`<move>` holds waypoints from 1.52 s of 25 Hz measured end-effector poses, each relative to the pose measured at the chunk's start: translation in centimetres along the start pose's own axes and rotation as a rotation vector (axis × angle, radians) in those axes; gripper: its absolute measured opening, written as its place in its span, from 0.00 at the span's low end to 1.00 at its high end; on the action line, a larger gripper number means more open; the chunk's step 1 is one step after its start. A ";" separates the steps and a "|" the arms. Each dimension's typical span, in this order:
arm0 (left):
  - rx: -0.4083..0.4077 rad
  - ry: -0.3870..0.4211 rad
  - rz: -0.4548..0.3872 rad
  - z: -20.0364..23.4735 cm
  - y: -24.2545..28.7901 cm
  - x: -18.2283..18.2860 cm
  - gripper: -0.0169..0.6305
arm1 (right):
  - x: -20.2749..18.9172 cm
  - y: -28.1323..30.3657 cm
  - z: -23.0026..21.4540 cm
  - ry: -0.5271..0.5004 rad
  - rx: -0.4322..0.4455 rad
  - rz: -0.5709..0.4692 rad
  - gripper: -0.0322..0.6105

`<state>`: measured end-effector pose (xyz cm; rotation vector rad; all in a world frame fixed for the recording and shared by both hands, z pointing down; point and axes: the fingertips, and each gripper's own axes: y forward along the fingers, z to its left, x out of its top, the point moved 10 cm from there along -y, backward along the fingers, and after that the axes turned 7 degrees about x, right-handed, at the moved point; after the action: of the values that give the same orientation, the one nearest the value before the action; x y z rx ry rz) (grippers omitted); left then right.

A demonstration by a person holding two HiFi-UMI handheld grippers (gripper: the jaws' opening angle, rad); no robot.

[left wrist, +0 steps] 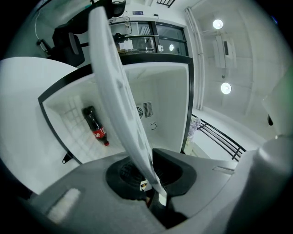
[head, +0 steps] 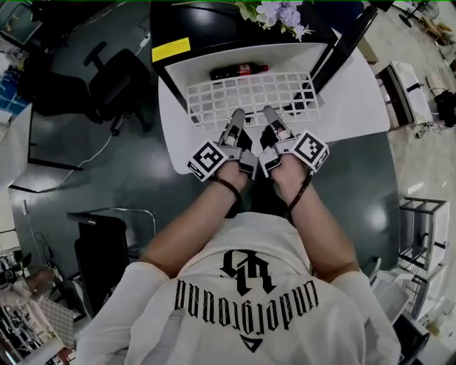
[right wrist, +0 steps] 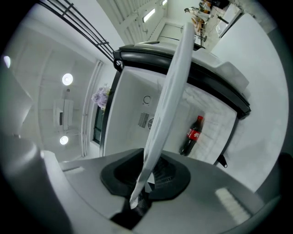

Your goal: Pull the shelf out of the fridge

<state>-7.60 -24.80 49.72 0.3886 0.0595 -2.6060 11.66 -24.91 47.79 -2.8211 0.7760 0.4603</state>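
The white wire shelf [head: 249, 96] sticks partway out of the open fridge [head: 214, 28], which has a black top and a white inside. In the head view my left gripper [head: 236, 115] and my right gripper [head: 271, 112] sit side by side on the shelf's front edge. The left gripper view shows the shelf [left wrist: 114, 82] edge-on, with that gripper [left wrist: 153, 188] shut on its rim. My right gripper [right wrist: 139, 194] likewise pinches the shelf [right wrist: 169, 91] at its rim. A cola bottle [head: 239, 70] lies on the fridge floor behind the shelf; it also shows as the bottle [left wrist: 95, 125] and the bottle [right wrist: 191, 135].
The open fridge door [head: 353, 107] stands to the right of the shelf. A black office chair [head: 117, 82] stands on the left and flowers [head: 279, 13] sit on the fridge top. A metal rack [head: 422, 235] is at the right and a dark cabinet [head: 107, 256] at the lower left.
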 end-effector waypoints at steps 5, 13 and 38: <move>0.001 0.008 0.034 -0.3 -1.9 -0.7 0.11 | -1.4 -2.1 0.8 -0.002 -0.016 -0.024 0.12; -0.026 0.015 0.054 -2.0 -4.7 -2.8 0.11 | -2.3 -6.0 2.7 0.009 -0.023 -0.038 0.12; -0.050 0.021 0.002 -9.4 -16.8 -17.1 0.10 | -2.1 -23.7 6.4 0.069 0.105 0.159 0.12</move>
<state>1.01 -0.99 45.11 0.3972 0.1315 -2.5931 20.78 -2.22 44.66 -2.7031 1.0129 0.3354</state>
